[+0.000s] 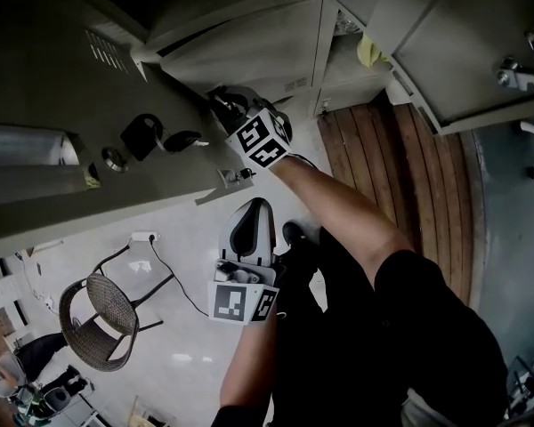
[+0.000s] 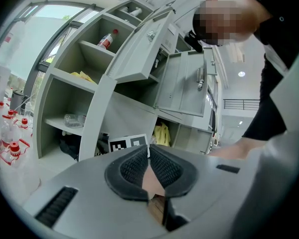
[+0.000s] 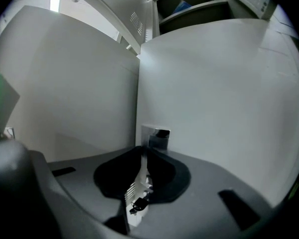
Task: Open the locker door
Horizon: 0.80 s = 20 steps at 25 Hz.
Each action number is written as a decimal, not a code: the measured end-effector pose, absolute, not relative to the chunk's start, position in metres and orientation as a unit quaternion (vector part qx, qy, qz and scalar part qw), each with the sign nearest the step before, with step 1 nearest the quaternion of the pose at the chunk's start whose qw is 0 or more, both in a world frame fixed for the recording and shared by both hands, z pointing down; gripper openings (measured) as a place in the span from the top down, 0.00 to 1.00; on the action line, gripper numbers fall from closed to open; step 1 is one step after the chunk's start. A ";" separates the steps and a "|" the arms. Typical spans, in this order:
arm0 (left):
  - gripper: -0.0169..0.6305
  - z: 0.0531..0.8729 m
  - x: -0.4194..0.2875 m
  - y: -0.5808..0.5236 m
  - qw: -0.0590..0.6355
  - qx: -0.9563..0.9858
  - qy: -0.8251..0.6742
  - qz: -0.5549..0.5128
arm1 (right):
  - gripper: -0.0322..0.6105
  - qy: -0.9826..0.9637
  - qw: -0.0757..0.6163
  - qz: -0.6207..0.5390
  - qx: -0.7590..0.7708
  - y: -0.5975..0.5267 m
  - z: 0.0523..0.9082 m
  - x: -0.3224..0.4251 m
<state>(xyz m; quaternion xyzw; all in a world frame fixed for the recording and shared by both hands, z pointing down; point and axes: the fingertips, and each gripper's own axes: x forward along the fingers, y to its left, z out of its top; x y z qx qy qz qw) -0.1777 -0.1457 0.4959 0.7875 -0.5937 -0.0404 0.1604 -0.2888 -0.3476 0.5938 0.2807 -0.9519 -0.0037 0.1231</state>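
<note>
A grey locker door [image 1: 62, 105] fills the upper left of the head view, with a round lock [image 1: 114, 158] and dark keys [image 1: 173, 140] on its face. My right gripper [image 1: 230, 105] is pressed to this door's edge. In the right gripper view the door [image 3: 214, 93] is a pale wall, and my right gripper [image 3: 143, 161] is shut on a small metal handle [image 3: 158, 137] that sticks out of it. A key [image 3: 139, 201] shows through the gap below the pads. My left gripper [image 1: 254, 216] hangs lower, away from the lockers, shut and empty [image 2: 149, 156].
Other lockers stand open, one with a door [image 2: 189, 83] swung out, a bottle [image 2: 105, 40] on a shelf and yellow cloth [image 2: 162, 133] inside. A wicker chair [image 1: 107, 314] stands at lower left. A strip of wooden floor [image 1: 400, 176] runs beside the lockers. Several bottles [image 2: 10, 143] stand at left.
</note>
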 end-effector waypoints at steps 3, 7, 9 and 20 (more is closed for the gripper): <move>0.93 0.495 -0.172 -0.147 0.164 0.791 -0.588 -0.036 | 0.88 -0.957 0.120 -0.005 0.264 -0.341 0.593 -0.285; 0.93 0.489 -0.165 -0.149 0.165 0.796 -0.582 -0.035 | 0.88 -0.962 0.117 -0.007 0.244 -0.331 0.594 -0.279; 0.93 0.487 -0.165 -0.148 0.166 0.795 -0.583 -0.036 | 0.88 -0.964 0.118 -0.006 0.237 -0.326 0.594 -0.277; 0.93 0.478 -0.159 -0.139 0.176 0.795 -0.579 -0.034 | 0.88 -0.973 0.106 0.006 0.204 -0.298 0.596 -0.258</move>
